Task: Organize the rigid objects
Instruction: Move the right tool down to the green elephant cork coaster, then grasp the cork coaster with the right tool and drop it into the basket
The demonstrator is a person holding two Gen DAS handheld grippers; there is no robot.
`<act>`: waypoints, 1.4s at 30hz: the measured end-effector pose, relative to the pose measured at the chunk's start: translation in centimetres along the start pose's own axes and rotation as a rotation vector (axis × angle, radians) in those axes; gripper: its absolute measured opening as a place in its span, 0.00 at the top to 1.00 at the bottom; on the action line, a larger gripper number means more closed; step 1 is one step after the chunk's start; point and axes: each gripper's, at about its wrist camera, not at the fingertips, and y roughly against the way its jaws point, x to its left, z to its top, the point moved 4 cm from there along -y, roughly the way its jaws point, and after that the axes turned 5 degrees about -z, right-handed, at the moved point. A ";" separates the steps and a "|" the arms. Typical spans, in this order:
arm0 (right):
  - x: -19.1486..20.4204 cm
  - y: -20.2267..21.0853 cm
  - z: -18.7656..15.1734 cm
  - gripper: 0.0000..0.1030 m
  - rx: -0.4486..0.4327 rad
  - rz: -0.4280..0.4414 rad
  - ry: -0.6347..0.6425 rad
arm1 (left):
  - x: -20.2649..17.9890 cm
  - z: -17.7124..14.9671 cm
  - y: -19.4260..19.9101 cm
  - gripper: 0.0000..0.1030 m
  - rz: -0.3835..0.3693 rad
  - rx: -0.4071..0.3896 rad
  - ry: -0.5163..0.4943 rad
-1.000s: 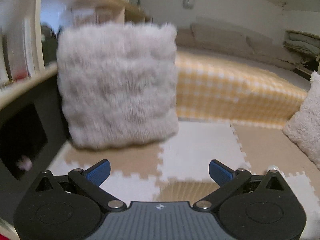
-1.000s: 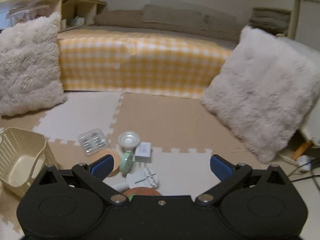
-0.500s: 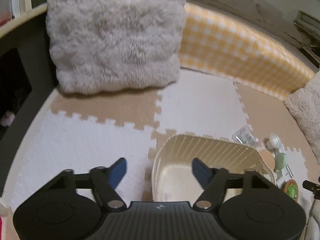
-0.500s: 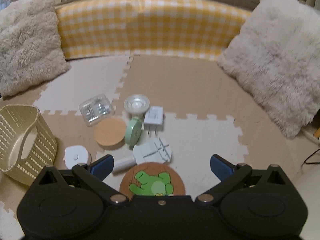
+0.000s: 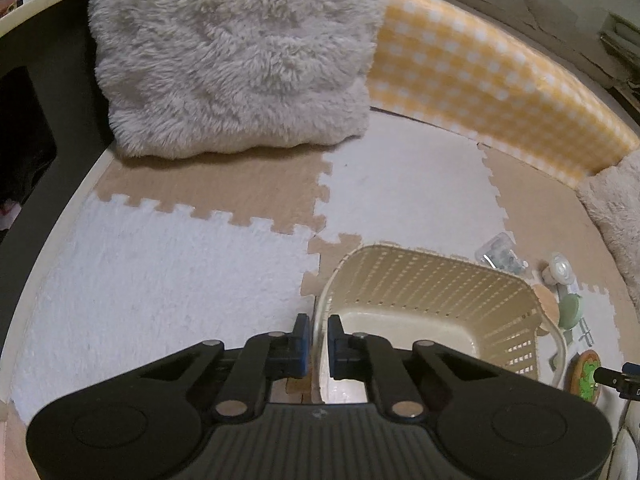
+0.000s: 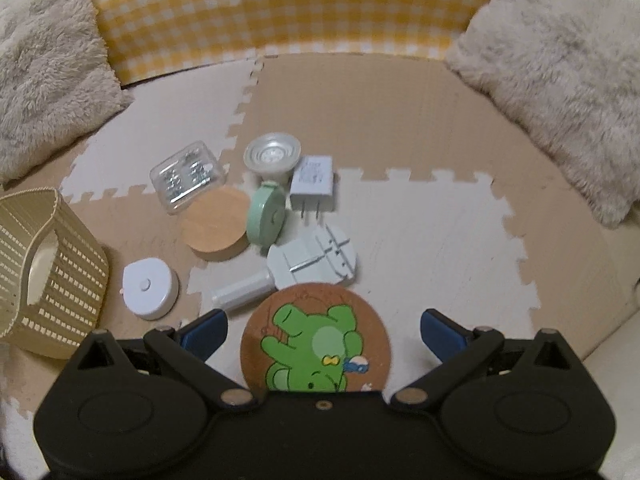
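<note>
A cream slotted basket (image 5: 432,292) stands on the foam floor mat. My left gripper (image 5: 318,336) is closing its jaws on the basket's near rim, one pad on each side of the wall. In the right wrist view the basket (image 6: 60,264) is at the left. My right gripper (image 6: 322,326) hangs open over a cork coaster with a green frog (image 6: 316,340), not touching it. Beyond it lie a white adapter (image 6: 316,258), a white round case (image 6: 150,288), a plain cork coaster (image 6: 214,222), a green round case (image 6: 266,216), a white plug (image 6: 314,180), a silver lamp (image 6: 272,154) and a clear box (image 6: 186,176).
A fluffy cushion (image 5: 236,52) leans at the back left and another fluffy cushion (image 6: 560,80) at the right. A yellow checked mattress edge (image 6: 288,4) runs along the back. A dark cabinet (image 5: 24,120) borders the mat on the left.
Both grippers have tipped down toward the floor and sunk. The left jaws went from wide open to closed on the basket's rim. The right gripper stayed open and came over the frog coaster.
</note>
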 end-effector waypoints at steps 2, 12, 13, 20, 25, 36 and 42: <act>0.1 -0.4 -0.1 0.00 0.017 0.009 -0.002 | -0.1 0.0 -0.2 0.92 0.009 0.001 -0.008; 0.8 -2.6 -1.2 0.00 0.109 0.005 0.067 | -0.1 0.0 -0.6 0.95 0.013 0.006 -0.028; 0.9 -2.8 -1.2 0.00 0.118 0.002 0.073 | -0.2 0.0 -0.6 0.95 0.013 0.005 -0.028; 0.9 -3.2 -1.2 0.04 0.147 0.005 0.063 | -0.2 0.0 -0.6 0.95 0.009 0.006 -0.026; 0.8 -2.4 -1.0 0.04 0.137 -0.003 0.053 | -0.2 0.0 -0.6 0.95 0.010 0.010 -0.030; 3.1 6.6 2.2 0.04 -0.156 0.128 -0.075 | -0.4 -0.1 -0.6 0.95 0.021 0.006 -0.061; 10.5 9.7 4.5 0.04 -0.220 0.303 0.016 | -0.4 -0.1 -0.6 0.95 0.018 0.006 -0.067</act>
